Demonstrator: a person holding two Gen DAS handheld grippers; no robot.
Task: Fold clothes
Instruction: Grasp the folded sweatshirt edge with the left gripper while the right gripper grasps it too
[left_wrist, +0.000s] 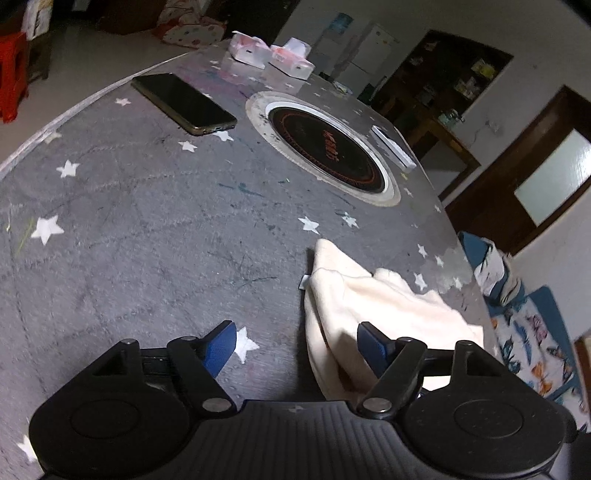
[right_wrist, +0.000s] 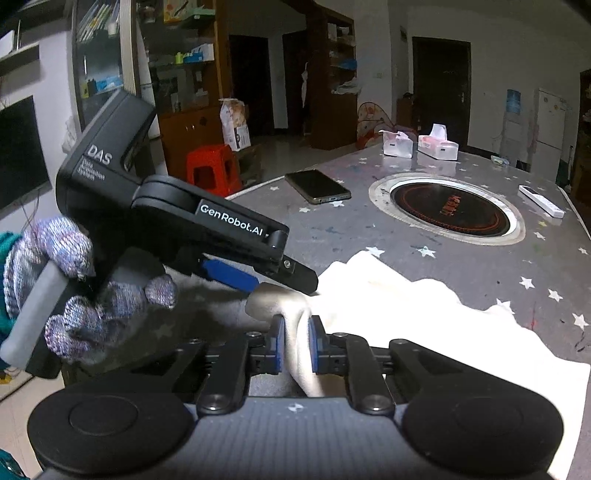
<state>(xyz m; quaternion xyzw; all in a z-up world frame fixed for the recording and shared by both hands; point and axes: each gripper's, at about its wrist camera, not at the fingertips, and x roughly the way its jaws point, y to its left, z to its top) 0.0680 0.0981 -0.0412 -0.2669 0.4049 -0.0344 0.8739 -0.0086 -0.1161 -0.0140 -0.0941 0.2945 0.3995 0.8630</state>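
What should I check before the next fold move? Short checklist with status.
1. Right gripper clamped on the cream garment: ok, a fold of cloth is pinched between its pads.
2. Left gripper free to regrasp: ok, jaws wide open, pads not pressing the cloth.
3. Left gripper lined up on an edge: cannot tell; one finger lies over the garment, the other over bare table.
4. Garment flat: not ok, bunched and rumpled.
5. Fold area clear: ok, phone and tissue packs sit far across the table.
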